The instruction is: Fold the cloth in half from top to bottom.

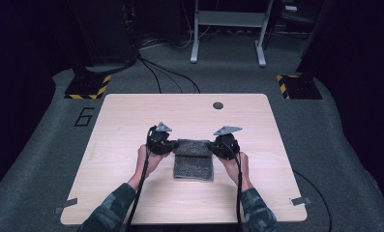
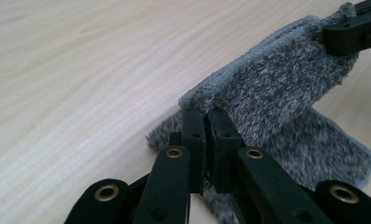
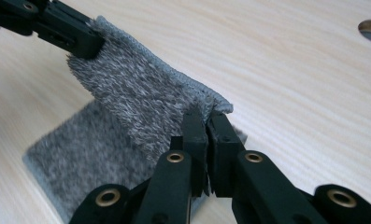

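Cloth (image 1: pixel 193 162), grey and fuzzy, lies at the middle of the wooden table (image 1: pixel 131 121), its long axis running from the person toward the far side. Its far edge is lifted off the table, stretched between the two grippers: the left gripper (image 1: pixel 166 145) pinches the left corner with closed jaws, the right gripper (image 1: pixel 217 146) pinches the right corner likewise. Both hands sit equally near. The near half rests flat, so folding the far edge toward the person looks next. Dark carpet floor (image 1: pixel 44 159) surrounds the table.
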Tool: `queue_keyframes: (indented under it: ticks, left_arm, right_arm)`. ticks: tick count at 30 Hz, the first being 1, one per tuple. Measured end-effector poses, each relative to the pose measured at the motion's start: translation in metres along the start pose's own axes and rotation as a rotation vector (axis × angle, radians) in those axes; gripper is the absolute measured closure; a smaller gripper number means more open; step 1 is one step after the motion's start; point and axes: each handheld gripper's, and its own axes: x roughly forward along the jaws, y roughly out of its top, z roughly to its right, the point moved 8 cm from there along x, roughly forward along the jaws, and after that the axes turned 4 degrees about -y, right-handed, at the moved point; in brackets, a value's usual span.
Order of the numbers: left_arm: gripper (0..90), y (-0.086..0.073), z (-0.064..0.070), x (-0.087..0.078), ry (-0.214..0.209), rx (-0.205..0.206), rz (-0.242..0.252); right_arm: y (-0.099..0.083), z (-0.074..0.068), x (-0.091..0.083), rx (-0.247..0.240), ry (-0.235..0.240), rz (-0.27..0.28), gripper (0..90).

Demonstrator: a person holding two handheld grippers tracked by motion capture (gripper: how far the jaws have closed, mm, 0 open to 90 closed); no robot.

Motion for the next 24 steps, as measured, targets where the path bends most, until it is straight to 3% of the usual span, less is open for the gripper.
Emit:
queue_keyframes:
  ticks: [4, 11, 13, 19, 20, 24]
  left_arm:
    - [85.3, -0.012, 0.006, 0.001, -0.014, -0.004, -0.017]
    - [73.9, -0.032, 0.014, -0.001, -0.063, -0.015, -0.044]
    - [68.3, -0.038, 0.021, -0.007, -0.094, -0.022, -0.046]
    - [57.2, -0.047, 0.034, -0.021, -0.128, -0.016, -0.046]
    - [49.9, -0.048, 0.036, -0.025, -0.140, -0.025, -0.040]
    - [43.8, -0.046, 0.040, -0.043, -0.145, -0.023, -0.014]
  right_arm:
    - [-0.013, -0.004, -0.001, 0.007, 0.007, -0.010, 85.9]
    - [-0.029, -0.011, -0.008, 0.013, 0.015, -0.018, 81.3]
    - [-0.033, -0.014, -0.014, 0.015, 0.023, -0.017, 79.4]
    - [-0.040, -0.021, -0.031, 0.005, 0.033, -0.007, 75.7]
    - [-0.042, -0.022, -0.038, 0.022, 0.037, -0.004, 71.1]
    - [-0.039, -0.022, -0.047, 0.025, 0.049, 0.027, 63.7]
